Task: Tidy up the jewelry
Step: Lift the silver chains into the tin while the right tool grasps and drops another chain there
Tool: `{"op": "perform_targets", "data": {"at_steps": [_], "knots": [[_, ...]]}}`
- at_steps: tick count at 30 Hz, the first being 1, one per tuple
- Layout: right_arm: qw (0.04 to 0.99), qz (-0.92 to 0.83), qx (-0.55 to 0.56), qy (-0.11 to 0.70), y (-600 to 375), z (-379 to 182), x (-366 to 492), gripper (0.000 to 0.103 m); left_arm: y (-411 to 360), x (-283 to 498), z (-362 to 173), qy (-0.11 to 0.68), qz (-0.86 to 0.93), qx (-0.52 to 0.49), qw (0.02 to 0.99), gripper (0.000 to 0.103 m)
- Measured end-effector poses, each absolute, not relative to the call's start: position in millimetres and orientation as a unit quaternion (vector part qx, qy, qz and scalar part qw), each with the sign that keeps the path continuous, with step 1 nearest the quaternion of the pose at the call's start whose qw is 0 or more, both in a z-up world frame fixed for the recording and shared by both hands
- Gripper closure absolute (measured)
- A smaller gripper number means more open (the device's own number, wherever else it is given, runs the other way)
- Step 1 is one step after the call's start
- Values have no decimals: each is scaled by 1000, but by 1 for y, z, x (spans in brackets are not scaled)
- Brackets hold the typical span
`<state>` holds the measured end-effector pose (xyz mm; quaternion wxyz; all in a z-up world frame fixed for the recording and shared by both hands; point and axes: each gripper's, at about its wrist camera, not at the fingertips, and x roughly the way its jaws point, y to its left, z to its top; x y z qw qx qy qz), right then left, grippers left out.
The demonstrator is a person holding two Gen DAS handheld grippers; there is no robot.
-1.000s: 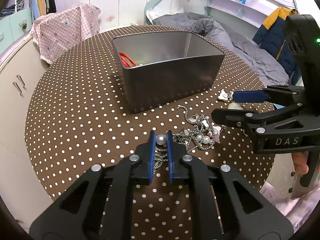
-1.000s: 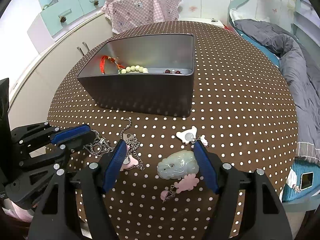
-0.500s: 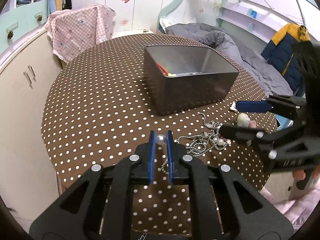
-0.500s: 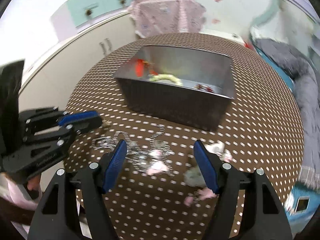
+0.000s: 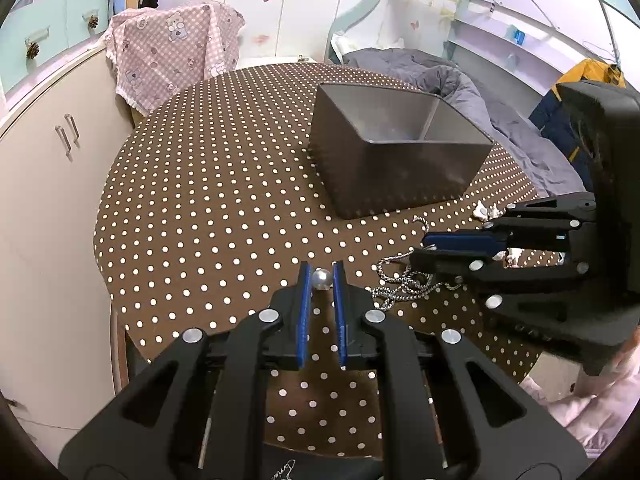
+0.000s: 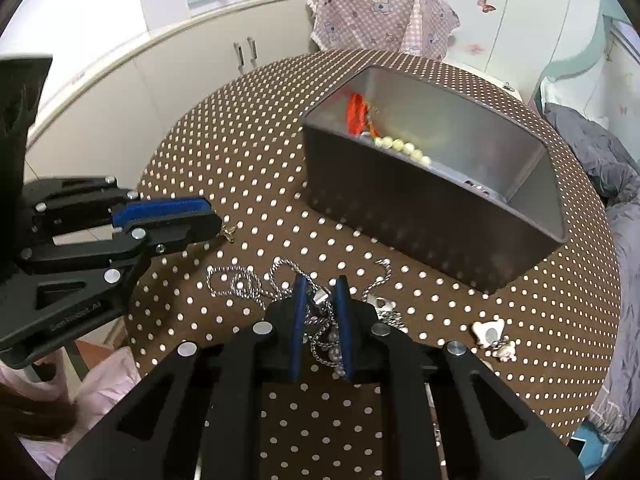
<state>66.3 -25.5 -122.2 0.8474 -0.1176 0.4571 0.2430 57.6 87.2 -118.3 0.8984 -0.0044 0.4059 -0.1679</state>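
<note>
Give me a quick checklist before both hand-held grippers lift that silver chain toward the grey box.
1. Left hand-held gripper shut on the pearl: ok.
2. Right hand-held gripper jaws have just been closing, chain necklace between the pads: ok.
3. Chain free of tangles: not ok, it lies looped on the polka-dot table.
4. Grey box open on top, room inside: ok.
5. White charm clear of the chain: cannot tell.
</note>
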Motion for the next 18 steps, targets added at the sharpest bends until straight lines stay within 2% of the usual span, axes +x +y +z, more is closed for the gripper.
{"op": "perform_targets", "data": {"at_steps": [10, 18], "knots": [[872, 254, -41, 417, -57, -66, 71, 90, 81, 66, -98, 387, -177, -7, 905, 92], [899, 238, -31, 367, -72, -19, 68, 90, 71, 73, -61, 345, -193, -2, 919, 92]]}}
